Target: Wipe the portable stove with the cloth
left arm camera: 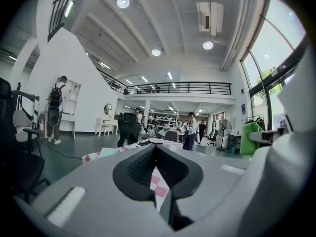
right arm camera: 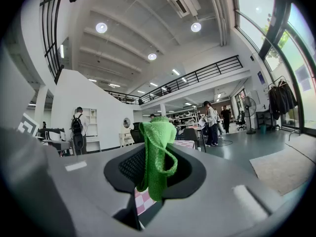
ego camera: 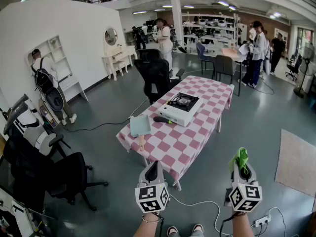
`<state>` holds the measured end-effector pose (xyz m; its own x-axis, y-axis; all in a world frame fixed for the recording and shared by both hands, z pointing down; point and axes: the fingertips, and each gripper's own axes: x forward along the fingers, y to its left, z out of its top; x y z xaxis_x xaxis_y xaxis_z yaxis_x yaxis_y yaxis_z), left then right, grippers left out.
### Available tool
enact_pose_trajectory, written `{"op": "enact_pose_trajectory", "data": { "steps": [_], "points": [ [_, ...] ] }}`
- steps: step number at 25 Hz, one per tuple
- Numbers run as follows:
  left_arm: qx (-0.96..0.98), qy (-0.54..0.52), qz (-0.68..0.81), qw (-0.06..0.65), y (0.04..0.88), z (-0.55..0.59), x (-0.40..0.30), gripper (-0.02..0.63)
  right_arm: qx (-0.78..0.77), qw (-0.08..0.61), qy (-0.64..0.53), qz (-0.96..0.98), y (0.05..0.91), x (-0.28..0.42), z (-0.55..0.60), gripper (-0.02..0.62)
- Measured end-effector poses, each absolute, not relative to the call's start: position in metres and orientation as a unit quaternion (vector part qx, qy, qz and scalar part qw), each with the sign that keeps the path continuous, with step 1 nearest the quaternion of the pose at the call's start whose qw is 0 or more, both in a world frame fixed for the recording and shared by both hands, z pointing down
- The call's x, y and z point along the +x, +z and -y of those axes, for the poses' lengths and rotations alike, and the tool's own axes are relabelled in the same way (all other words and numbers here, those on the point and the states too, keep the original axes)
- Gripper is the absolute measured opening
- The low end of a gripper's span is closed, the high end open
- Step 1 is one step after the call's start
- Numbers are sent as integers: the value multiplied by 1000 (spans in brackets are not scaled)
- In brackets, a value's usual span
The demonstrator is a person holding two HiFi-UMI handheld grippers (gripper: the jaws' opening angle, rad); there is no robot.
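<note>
Green cloth (ego camera: 240, 157) pinched in the right gripper (ego camera: 242, 169) — left gripper (ego camera: 152, 169) clenched empty, stove (ego camera: 180, 107) well apart.

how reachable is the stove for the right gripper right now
Probably not yet: the right gripper, shut on the green cloth, is well short of the table, and the stove sits around mid-table. Nothing blocks the way; stepping closer should do.

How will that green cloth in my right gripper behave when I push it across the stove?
Probably floppy: the green cloth droops and folds over itself where the right gripper pinches it. Likely light too, since it hangs from that one small pinch. Its woven-looking texture should drag rather than slide on the stove, so it may bunch up.
</note>
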<state>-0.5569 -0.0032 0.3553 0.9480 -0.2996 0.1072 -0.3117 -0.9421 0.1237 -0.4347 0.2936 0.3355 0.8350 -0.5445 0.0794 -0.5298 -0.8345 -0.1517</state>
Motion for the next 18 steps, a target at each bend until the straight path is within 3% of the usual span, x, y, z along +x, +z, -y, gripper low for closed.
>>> {"op": "enact_pose_trajectory", "data": {
  "steps": [18],
  "points": [
    [984,52,162,58,365,-23,-514,0,-951,78,-80,-289,350,-391,-317,89]
  ]
}}
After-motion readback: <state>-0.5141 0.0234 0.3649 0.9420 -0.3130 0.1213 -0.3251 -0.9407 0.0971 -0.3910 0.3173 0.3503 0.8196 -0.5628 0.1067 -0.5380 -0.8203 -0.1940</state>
